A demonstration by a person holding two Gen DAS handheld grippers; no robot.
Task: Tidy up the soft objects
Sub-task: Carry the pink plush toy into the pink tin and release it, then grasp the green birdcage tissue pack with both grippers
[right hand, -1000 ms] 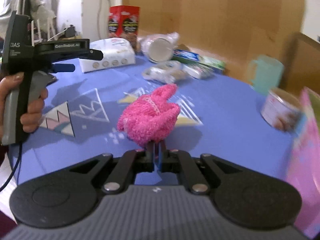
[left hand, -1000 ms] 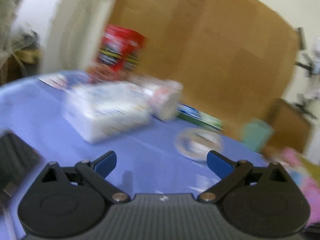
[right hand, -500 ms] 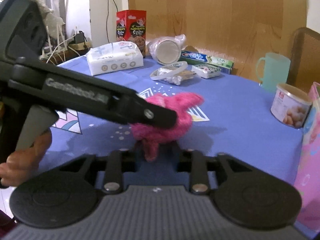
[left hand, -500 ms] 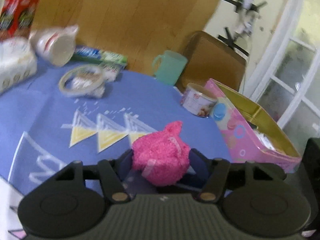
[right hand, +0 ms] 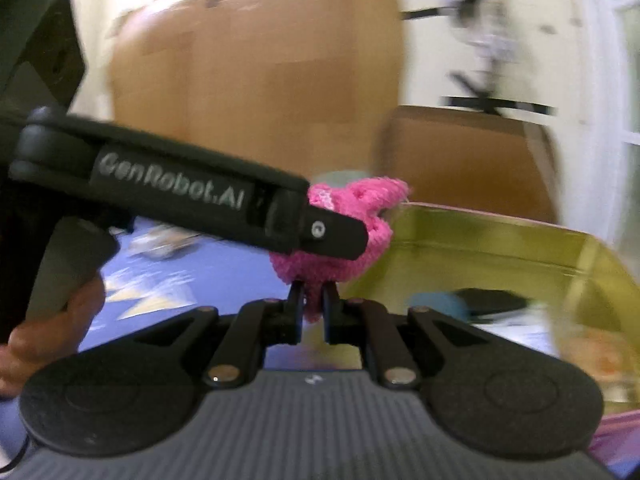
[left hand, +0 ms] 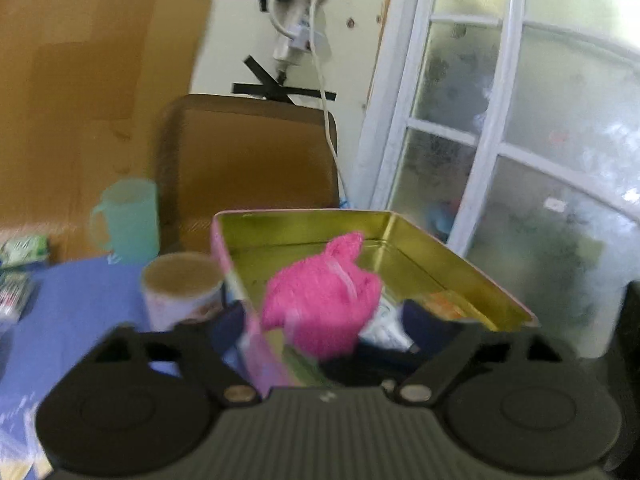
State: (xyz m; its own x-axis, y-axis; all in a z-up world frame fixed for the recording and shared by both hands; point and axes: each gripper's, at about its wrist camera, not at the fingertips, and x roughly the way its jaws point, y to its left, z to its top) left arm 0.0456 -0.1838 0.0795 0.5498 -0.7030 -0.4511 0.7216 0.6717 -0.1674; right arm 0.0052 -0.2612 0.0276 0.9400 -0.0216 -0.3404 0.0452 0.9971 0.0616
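A fluffy pink sock bundle point(left hand: 324, 300) is held in the air over the near edge of the pink box with a gold inside point(left hand: 304, 240). My left gripper point(left hand: 320, 320) has its fingers on either side of the bundle. My right gripper point(right hand: 313, 312) is shut on the bundle's lower tail point(right hand: 332, 236). In the right wrist view the left gripper's body point(right hand: 192, 200) crosses in front of the bundle. The box point(right hand: 500, 248) holds some small items at its bottom.
A round tin point(left hand: 182, 292) and a teal mug point(left hand: 128, 220) stand on the blue tablecloth point(left hand: 72, 320) left of the box. A brown chair back point(left hand: 248, 152) is behind the box. A window is at the right.
Both grippers have lifted the pink bundle off the table and carried it right, over the box. The left gripper closed around it after swinging in from the left.
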